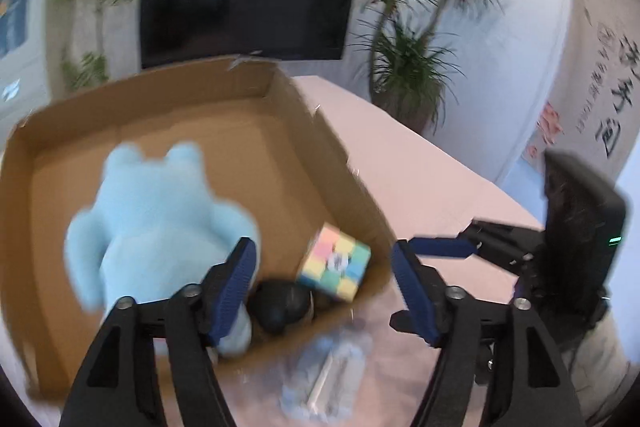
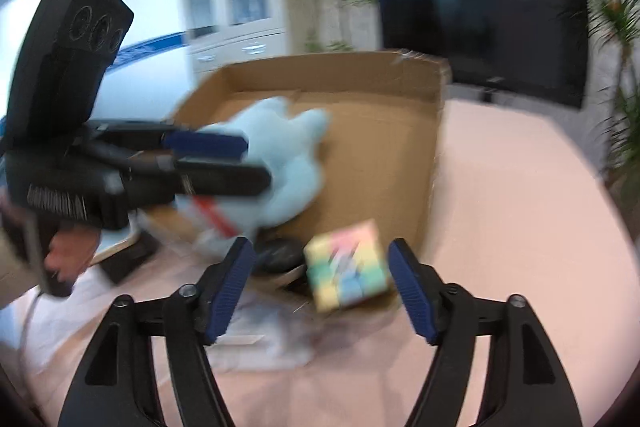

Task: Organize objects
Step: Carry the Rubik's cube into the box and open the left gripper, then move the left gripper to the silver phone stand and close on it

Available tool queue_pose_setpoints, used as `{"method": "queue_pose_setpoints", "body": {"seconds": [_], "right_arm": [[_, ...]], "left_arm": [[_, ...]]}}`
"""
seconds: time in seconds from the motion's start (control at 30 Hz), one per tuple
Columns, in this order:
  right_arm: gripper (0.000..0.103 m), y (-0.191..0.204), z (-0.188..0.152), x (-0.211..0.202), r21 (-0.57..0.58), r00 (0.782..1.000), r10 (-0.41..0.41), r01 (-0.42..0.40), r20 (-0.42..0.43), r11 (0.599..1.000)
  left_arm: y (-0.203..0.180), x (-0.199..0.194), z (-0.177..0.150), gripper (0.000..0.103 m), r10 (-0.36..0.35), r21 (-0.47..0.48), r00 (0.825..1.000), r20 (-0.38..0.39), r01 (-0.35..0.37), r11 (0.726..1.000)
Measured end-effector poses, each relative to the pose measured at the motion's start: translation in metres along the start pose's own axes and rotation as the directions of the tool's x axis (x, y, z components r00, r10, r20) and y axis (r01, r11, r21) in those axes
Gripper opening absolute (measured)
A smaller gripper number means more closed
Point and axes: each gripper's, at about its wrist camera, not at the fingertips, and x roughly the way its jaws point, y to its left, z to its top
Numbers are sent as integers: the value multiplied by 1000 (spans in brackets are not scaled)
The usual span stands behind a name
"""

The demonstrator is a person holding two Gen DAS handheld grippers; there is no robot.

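The pastel puzzle cube (image 2: 347,265) is seen in the near right corner of the open cardboard box (image 2: 434,147), low and centre in the right wrist view, directly ahead of the right gripper (image 2: 320,281) and framed between its two blue pads (image 2: 236,283). No contact with either pad can be made out, and the jaws are spread with nothing grasped. In the left wrist view the same cube is found at lower centre, with a dark rounded object (image 1: 280,305) just beside it and the light-blue plush toy (image 1: 160,227) filling the left half of the box. The left gripper (image 1: 324,287) is likewise parted and empty; the plush lies behind its left pad, though touch cannot be told through the blur. A clear plastic packet (image 1: 324,375) is left on the pink tabletop (image 1: 432,179), outside the box and just below the left gripper's fingers. Of the two, the left gripper is judged nearer the packet, which probably remains to be boxed.
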Motion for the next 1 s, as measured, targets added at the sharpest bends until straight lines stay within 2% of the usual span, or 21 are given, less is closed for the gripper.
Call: {"method": "queue_pose_setpoints", "body": {"seconds": [0.07,0.13,0.17,0.2,0.3,0.4,0.43,0.47,0.53,0.63,0.83,0.93,1.0], "right_arm": [[70,4,-17,3,0,995,69,-69,-65,998],[68,7,-35,16,-6,986,89,-91,-144,996],[64,8,-44,24,-5,980,92,-94,-179,996],[56,8,-52,32,-5,973,100,-104,-209,995],[53,6,-63,47,2,964,106,-108,-245,994],[53,1,-65,64,11,958,116,-117,-261,993],[49,-1,-65,70,23,952,136,-135,-273,991],[47,-1,-66,74,35,947,161,-158,-278,987],[39,3,-69,73,48,953,137,-129,-269,990],[33,17,-75,64,52,954,132,-123,-268,991],[31,67,-97,47,67,957,142,-129,-254,989],[35,75,-98,42,101,971,89,-68,-221,993],[38,74,-94,40,140,976,90,-62,-200,988]], "left_arm": [[3,-13,-22,71,4,-51,1000,-28,-6,999],[6,-25,-52,71,-11,-114,998,-55,5,993],[8,-28,-65,71,-23,-137,998,-62,15,990],[9,-30,-78,71,-32,-152,997,-74,20,988],[12,-32,-116,71,-20,-187,994,-111,-1,982],[19,-30,-138,71,-29,-231,990,-140,-5,973],[21,-28,-144,71,-18,-241,989,-148,-18,970],[21,-28,-149,71,-14,-247,989,-150,-24,969],[23,-32,-160,71,-2,-252,988,-153,-37,967],[28,-35,-172,71,29,-264,988,-150,-69,962],[40,-28,-185,71,27,-296,986,-167,-76,952],[40,-27,-178,71,34,-299,989,-146,-76,951],[41,-23,-171,71,37,-287,990,-139,-76,955]]}}
